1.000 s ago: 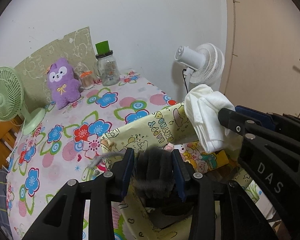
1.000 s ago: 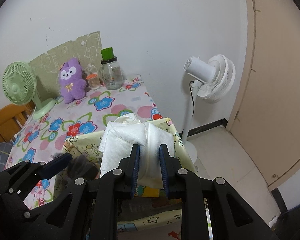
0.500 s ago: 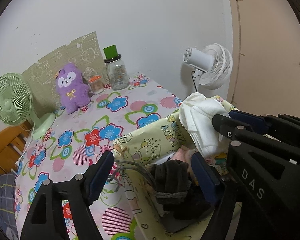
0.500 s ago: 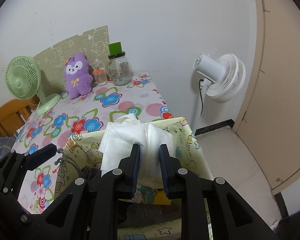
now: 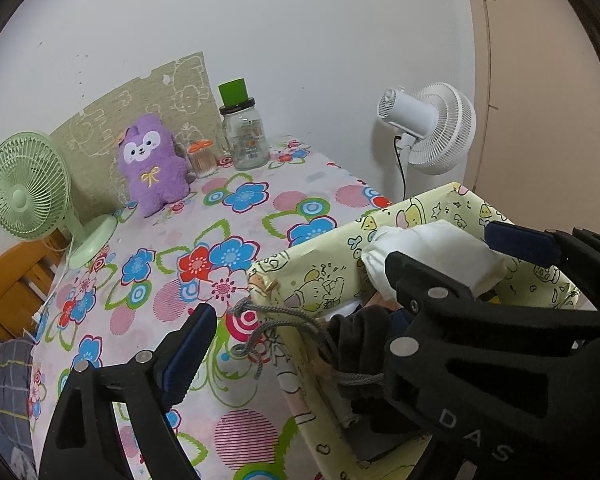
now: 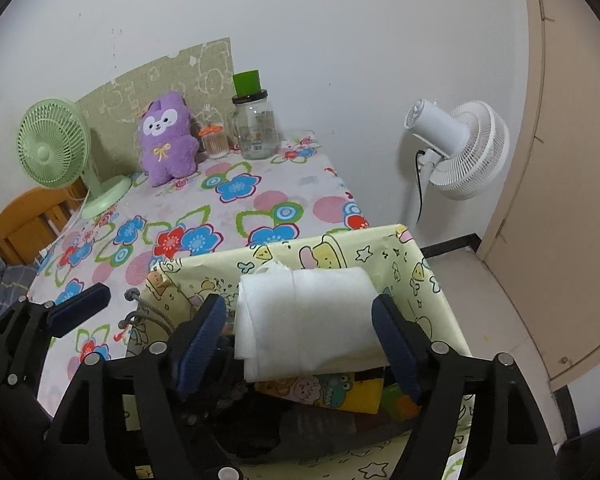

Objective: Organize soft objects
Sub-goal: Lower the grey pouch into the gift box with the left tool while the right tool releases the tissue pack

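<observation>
Left tool (image 5: 300, 344): jaws spread wide and just been opening; nothing pinched. Its left finger shows at the lower left of the left wrist view; the right one is hidden behind the right tool.
Right tool (image 6: 300, 340): jaws spread and just been opening; the white cloth lies between the pads, which no longer press it.
White cloth (image 6: 308, 316): folded bundle at the centre of the right wrist view, lying on top of the things inside the storage box.
Dark garment (image 5: 360, 340): black soft item with a grey drawstring (image 5: 276, 324), lower centre of the left wrist view, inside the box; the cord hangs over the box's near-left rim.
Storage box (image 6: 340, 252): pale yellow fabric bin with cartoon prints, at the near right end of the surface, lower centre of both views.
Surface (image 5: 236, 216): covered in a flowered cloth.
Purple plush (image 6: 166, 140): upright at the far end, upper left of frame, between a green desk fan (image 6: 56, 140) and a glass jar (image 6: 256, 128).
White floor fan (image 6: 460, 148): right of the surface, by the wall.
</observation>
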